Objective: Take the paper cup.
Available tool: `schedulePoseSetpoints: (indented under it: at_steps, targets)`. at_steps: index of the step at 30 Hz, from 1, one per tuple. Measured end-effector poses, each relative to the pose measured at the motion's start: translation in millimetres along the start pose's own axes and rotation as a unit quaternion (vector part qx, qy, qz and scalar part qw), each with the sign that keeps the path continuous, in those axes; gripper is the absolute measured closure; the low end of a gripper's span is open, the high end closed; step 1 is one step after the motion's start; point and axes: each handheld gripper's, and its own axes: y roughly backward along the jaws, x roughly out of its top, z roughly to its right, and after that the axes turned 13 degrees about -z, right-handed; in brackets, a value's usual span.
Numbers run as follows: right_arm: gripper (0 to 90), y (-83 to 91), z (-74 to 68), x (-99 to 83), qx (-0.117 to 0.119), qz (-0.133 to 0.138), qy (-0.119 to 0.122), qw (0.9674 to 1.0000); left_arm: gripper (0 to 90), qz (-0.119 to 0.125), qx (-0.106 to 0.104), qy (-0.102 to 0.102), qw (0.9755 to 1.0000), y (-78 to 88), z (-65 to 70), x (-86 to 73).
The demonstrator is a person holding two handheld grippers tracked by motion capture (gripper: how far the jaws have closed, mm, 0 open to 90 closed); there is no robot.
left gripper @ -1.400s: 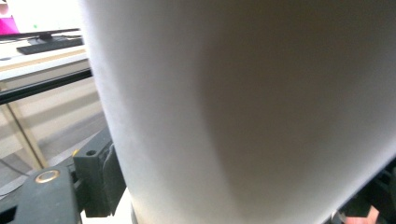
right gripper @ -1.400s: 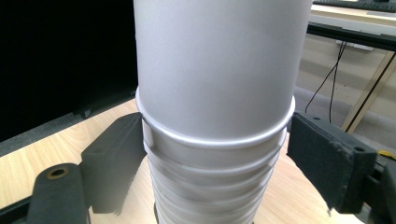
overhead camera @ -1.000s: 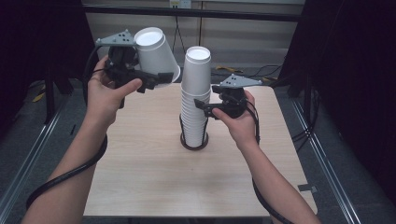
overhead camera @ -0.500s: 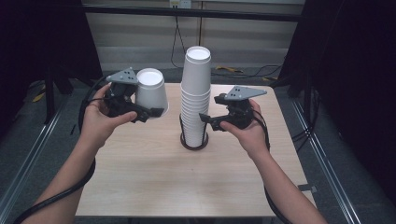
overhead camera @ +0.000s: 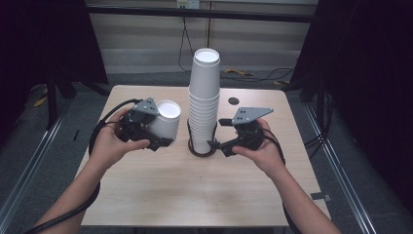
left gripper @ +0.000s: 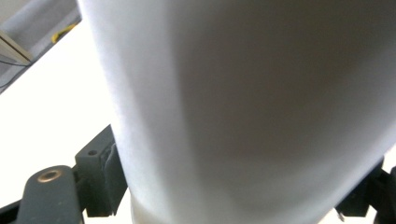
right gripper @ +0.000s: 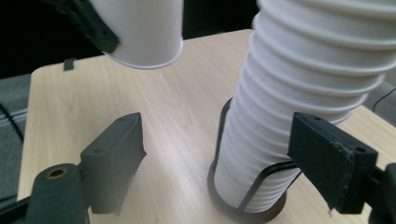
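Note:
A single white paper cup (overhead camera: 165,123) is held mouth up and tilted, just above the table, left of the stack; my left gripper (overhead camera: 157,132) is shut on its lower part. In the left gripper view the cup wall (left gripper: 243,93) fills the space between the jaws. A tall stack of white paper cups (overhead camera: 203,97) stands in a black wire holder (overhead camera: 201,150) at the table's middle. My right gripper (overhead camera: 217,144) is open beside the stack's base, its jaws apart from it. In the right gripper view the stack (right gripper: 303,93) stands ahead toward the right jaw, and the held cup (right gripper: 140,28) hangs at upper left.
The wooden table (overhead camera: 195,195) has a small black round spot (overhead camera: 233,101) behind the stack. Cables lie on the floor beyond the far edge (overhead camera: 243,75). Metal rails run along both sides of the table.
The left hand has come down with the cup from beside the stack's top to near the tabletop. The right hand has sunk a little, to beside the holder's base.

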Motion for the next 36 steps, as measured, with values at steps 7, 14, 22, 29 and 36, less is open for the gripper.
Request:
schedulePoseSetpoints:
  at_steps: [7, 14, 22, 29, 36]
  targets:
    - [18.1, -2.8, -4.1, -10.6, 0.017, -0.013, 0.016, 0.9996, 16.9, -0.033, -0.006, -0.026, 0.9991, -10.5, 12.0, 4.6]
    - [18.1, -2.5, -3.0, -26.0, 0.037, -0.015, 0.017, 0.9991, 17.4, -0.067, -0.018, -0.052, 0.9962, -25.9, 28.0, 14.7]
    - [17.5, -4.2, -6.8, -31.2, 0.049, -0.021, 0.031, 0.9981, 17.7, -0.115, -0.019, -0.089, 0.9892, -39.6, 37.9, 23.1]
    - [17.6, -10.8, -11.4, -32.6, 0.070, -0.027, 0.048, 0.9960, 18.4, -0.160, -0.011, -0.119, 0.9798, -52.3, 47.7, 28.1]
    - [17.6, -15.9, -18.8, -30.0, 0.099, -0.030, 0.070, 0.9922, 18.3, -0.183, -0.021, -0.136, 0.9734, -59.9, 55.4, 33.4]
